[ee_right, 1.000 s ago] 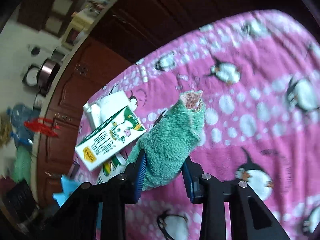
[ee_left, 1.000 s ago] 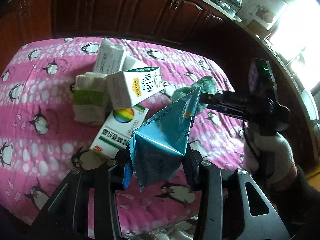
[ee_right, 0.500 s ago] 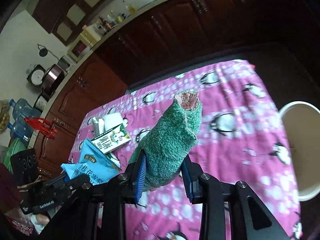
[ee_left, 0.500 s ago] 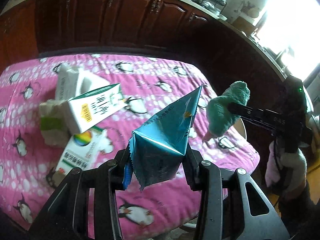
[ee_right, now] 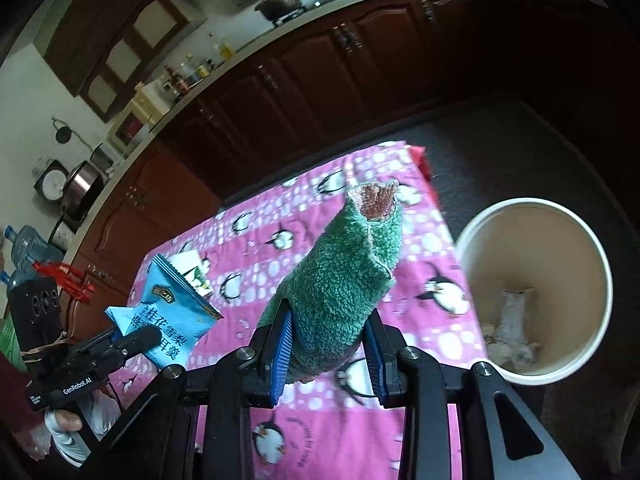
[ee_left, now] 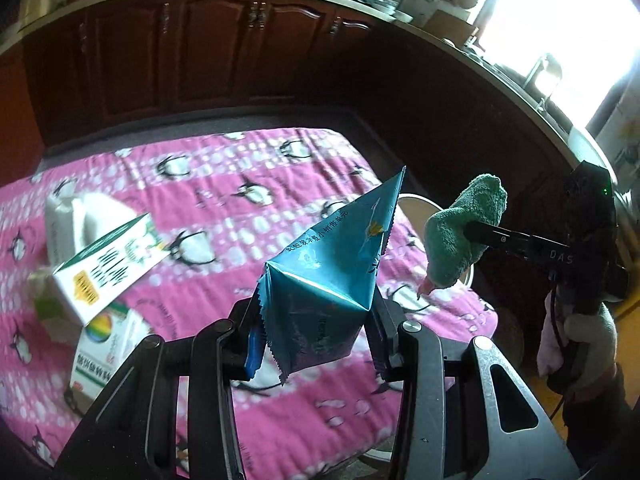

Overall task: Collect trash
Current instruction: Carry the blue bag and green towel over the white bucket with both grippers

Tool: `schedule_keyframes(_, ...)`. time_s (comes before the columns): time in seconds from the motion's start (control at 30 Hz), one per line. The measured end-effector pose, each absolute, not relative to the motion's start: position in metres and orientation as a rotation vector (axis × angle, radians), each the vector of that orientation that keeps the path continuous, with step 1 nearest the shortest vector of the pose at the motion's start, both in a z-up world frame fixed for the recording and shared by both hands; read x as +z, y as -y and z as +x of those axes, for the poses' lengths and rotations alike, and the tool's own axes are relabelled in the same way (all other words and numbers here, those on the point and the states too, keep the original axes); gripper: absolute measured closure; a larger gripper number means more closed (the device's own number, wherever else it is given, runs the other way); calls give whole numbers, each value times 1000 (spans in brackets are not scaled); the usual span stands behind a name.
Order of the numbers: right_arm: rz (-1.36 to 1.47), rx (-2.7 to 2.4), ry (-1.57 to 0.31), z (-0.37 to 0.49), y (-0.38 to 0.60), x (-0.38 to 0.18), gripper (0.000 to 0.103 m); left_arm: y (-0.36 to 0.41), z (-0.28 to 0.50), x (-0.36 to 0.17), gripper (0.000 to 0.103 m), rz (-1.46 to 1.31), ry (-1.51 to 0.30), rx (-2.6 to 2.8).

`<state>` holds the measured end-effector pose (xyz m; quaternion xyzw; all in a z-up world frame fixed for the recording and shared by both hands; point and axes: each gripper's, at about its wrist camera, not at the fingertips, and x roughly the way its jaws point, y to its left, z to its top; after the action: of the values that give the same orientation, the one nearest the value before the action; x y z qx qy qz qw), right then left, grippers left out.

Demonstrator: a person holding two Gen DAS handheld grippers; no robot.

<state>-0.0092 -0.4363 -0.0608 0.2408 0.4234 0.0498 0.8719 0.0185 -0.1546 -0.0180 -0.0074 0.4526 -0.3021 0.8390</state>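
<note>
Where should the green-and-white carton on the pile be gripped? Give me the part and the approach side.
Grip the green-and-white carton across its two long edges, mid-body, coming from above. It lies tilted, broad printed face up, propped on the rainbow box, so its narrow sides are probably the only faces the fingers can close on.

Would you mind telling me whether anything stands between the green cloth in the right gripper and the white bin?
Nothing visible does: the green cloth, clamped in the right gripper, has open air toward the white bin beside the table.
</note>
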Motion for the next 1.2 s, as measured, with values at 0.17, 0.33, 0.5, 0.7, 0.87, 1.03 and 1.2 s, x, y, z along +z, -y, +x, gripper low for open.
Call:
schedule_keyframes(0.17, 509, 57, -876, -21, 458, -58, 71, 183, 22, -17, 63, 18, -957, -677)
schedule_keyframes(0.33, 523, 7, -873, -31, 480, -59, 71, 208, 25, -18, 63, 38, -962, -710)
schedule_keyframes(0.5, 537, -39, -876, -42, 500, -63, 71, 233, 27, -20, 63, 60, -967, -741)
schedule_keyframes(0.7, 554, -90, -883, -52, 519, -68, 71, 260, 32, -25, 63, 75, -980, -773)
schedule_keyframes(0.87, 563, -127, -890, -59, 534, -73, 71, 283, 36, -31, 63, 93, -994, -801)
schedule_keyframes(1.03, 576, -152, -897, -64, 546, -78, 71, 301, 39, -35, 63, 102, -1004, -823)
schedule_keyframes(1.2, 588, -176, -904, -65, 554, -84, 71, 316, 42, -41, 63, 109, -1019, -838)
